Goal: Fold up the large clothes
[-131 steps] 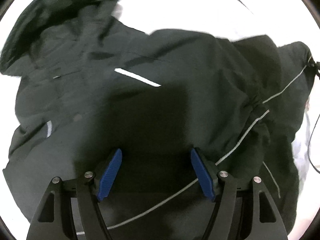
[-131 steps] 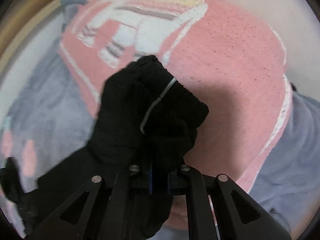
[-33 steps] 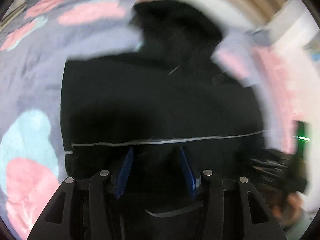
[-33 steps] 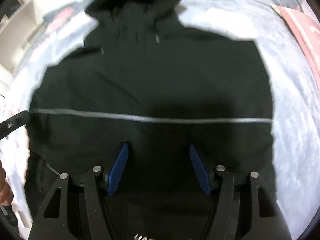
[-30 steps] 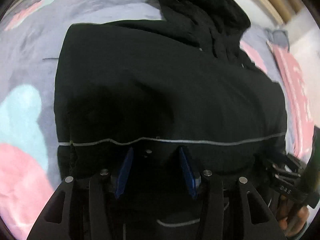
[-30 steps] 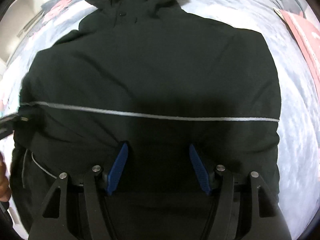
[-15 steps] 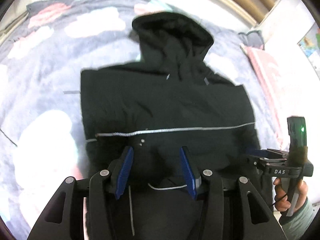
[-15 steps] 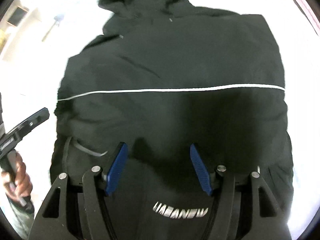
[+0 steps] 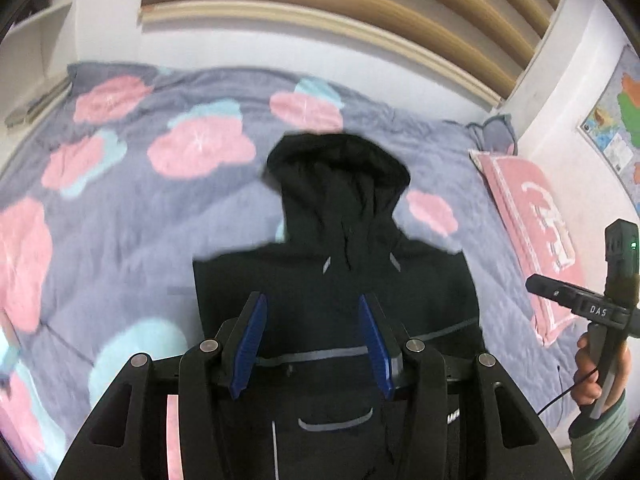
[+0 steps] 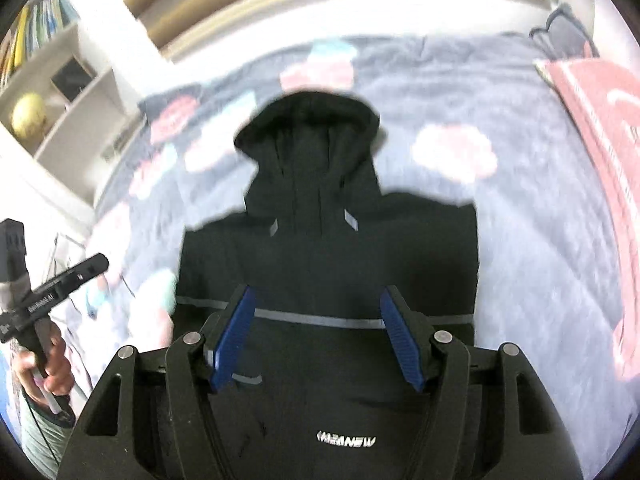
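The black hooded jacket (image 9: 332, 280) was laid flat on the cloud-patterned bedspread (image 9: 120, 216), hood toward the headboard (image 9: 320, 12). The left gripper (image 9: 314, 346) and right gripper (image 10: 318, 336) were held above it, jaws spread, nothing gripped. A pink pillow (image 9: 532, 224) was seen beside it.

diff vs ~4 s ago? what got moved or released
The right gripper let go of the black cuff it was clamping; its fingers are now open. The black jacket, then crumpled, now lies flat with sleeves folded in. Both grippers pulled back. The left gripper stayed open.
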### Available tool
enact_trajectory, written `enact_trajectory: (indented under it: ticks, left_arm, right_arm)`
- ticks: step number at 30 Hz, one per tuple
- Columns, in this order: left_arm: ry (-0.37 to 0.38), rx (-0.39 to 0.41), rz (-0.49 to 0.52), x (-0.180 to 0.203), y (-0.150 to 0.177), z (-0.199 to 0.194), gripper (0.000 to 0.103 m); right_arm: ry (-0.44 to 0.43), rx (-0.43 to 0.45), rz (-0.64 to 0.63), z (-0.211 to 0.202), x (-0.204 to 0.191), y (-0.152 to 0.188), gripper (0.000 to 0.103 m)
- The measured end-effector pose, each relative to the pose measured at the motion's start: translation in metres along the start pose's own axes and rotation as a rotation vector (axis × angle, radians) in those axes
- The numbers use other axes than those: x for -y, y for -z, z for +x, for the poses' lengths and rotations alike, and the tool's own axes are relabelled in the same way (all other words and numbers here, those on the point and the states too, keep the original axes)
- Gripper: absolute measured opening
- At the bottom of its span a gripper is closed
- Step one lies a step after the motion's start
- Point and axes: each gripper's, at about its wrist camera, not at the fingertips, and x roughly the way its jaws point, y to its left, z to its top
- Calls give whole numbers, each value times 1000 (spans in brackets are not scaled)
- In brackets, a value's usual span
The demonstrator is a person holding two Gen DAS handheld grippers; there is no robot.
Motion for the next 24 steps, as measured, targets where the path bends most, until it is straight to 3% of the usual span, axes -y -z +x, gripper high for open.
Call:
enact_trajectory:
  ticks: [5,11,19,24]
  left_arm:
    - [3,23,0,-3,-45,19,57]
    - [-11,-16,-22,-19,-83,97,58]
    - [-10,-59,-134,-44,-132,210,58]
    - [-41,-112,-161,-52,-145,272,58]
  right_arm:
    - [92,44,2,18,8,-43,68]
    - [209,-19,8,96,27,-80,68]
    - [202,-54,21,195,44,-139,68]
    - [194,-100,31,257,56,-164,68]
